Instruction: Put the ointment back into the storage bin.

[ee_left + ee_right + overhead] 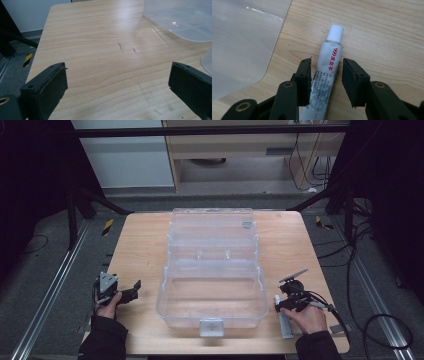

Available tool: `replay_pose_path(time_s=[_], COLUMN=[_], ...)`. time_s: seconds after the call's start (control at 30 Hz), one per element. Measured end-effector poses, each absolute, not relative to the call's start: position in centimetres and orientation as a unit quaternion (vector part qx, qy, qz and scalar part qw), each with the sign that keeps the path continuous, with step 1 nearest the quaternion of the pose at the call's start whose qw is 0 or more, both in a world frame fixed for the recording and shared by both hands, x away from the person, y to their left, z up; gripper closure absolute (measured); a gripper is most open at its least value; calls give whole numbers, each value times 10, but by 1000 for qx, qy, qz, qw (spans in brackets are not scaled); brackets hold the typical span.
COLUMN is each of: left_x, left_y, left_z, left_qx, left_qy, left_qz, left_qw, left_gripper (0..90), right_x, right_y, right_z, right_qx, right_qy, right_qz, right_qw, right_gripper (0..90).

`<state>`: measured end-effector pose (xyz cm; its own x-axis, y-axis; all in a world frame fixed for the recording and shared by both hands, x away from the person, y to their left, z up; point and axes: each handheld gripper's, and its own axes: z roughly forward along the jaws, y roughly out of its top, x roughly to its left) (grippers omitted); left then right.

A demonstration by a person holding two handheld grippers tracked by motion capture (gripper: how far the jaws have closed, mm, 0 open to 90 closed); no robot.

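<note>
The step in hand looks like the grasp. The right tongs [325,82] straddle a tube [327,70] lying flat on the desk [387,30], just beside the open clear box [212,270]. Their jaws are part closed: one pad seems to touch the tube's side, the other stands just off it (so no grip yet). The left tongs [117,85] hang wide open over bare desk, holding nothing. Next, I judge, the jaws must close squarely on the tube's body before a lift toward the box; a soft tube may slip or squash.
</note>
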<state>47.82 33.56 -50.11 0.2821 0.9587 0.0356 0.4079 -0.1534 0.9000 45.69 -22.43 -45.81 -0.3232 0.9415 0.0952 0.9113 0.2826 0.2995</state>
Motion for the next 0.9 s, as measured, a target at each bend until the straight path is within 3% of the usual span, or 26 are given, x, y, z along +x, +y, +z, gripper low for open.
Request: replay_pose_path(time_s=[0.9], left_x=[478], left_y=[336], left_z=[-501], left_qx=[684], left_qy=[500], left_qz=[330], left_qw=[417], left_gripper=[15], right_x=[462], right_y=[-217], right_z=[-467], right_qx=[565], right_qy=[815], right_qz=[118], right_qw=[48], right_gripper=[693])
